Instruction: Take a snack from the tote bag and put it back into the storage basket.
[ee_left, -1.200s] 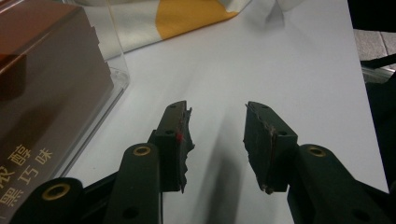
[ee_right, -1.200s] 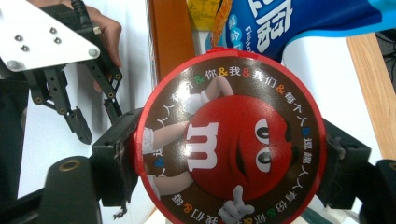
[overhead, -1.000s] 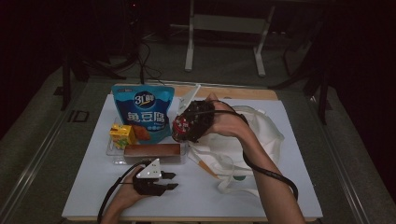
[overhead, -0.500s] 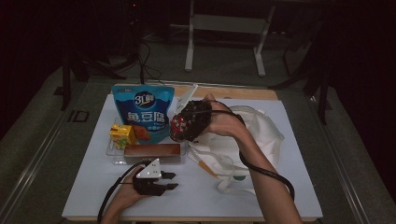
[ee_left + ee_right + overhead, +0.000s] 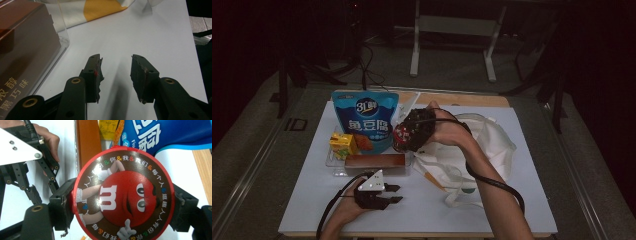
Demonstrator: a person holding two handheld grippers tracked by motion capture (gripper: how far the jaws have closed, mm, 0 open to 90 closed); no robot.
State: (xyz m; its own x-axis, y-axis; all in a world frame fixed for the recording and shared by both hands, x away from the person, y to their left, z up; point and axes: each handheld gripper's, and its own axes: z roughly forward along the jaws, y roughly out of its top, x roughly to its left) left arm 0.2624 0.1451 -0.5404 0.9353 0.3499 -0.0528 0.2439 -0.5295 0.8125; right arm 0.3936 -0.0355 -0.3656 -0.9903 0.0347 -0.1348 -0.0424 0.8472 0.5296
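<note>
The white-topped desk (image 5: 512, 210) carries everything within reach of both hands. At its 3 o'clock side a white cloth bag (image 5: 492, 145) lies slack, mouth toward the middle, probably waiting to be filled. At 11 o'clock a blue snack pouch (image 5: 364, 122) stands behind a clear tray (image 5: 337, 167) holding a brown box (image 5: 374, 161) and a yellow carton (image 5: 343, 144). The right claw (image 5: 122, 202) pinches a round red candy tin (image 5: 122, 192) across its rim, lifted between tray and bag. The left claw (image 5: 116, 75) rests spread and empty at 7 o'clock, leaving room.
</note>
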